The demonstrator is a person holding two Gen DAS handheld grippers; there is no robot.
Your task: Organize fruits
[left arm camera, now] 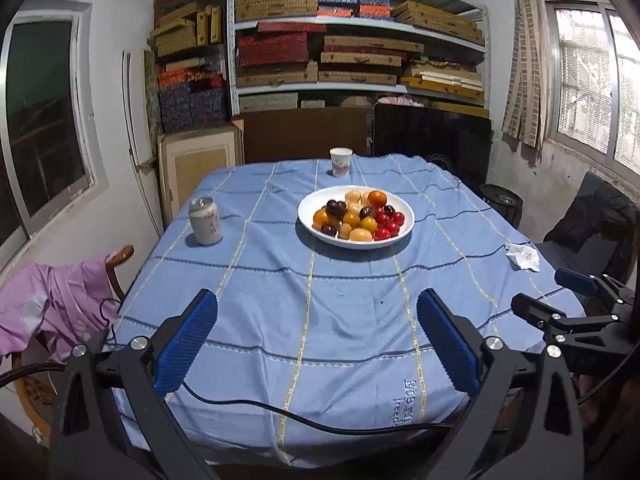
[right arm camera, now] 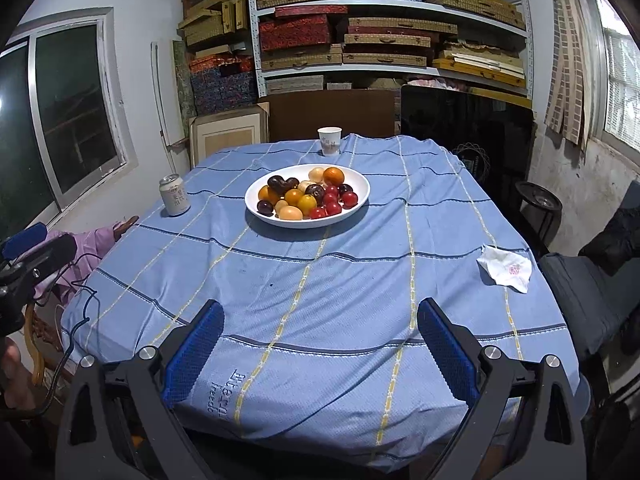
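A table draped in a pale blue cloth with yellow and dark stripes (left arm camera: 320, 280) is seen from its near edge in both wrist views; toward its far half a shallow white oval plate (left arm camera: 404, 232) is set, and on it small round fruits (left arm camera: 356, 216) are heaped, dark purple and orange ones to the left, red ones to the right, pale ones at the back; nothing on the plate is touched by either tool. The left gripper (left arm camera: 316, 340) is held over the near edge with its blue ribbed pads spread wide and only cloth between them; the right gripper (right arm camera: 320, 344) is likewise held with its jaws fully apart and empty. A white paper cup (left arm camera: 341, 162) is seen at the far edge, a pale drinks can (left arm camera: 205, 222) at the left side, and a crumpled white tissue (right arm camera: 506, 268) near the right edge. Only in the left wrist view is a pink garment over a wooden chair (left arm camera: 60, 304) shown in full, with the other tool at the right border; only in the right wrist view is a grey padded seat (right arm camera: 580, 292) beside the table plainly shown.
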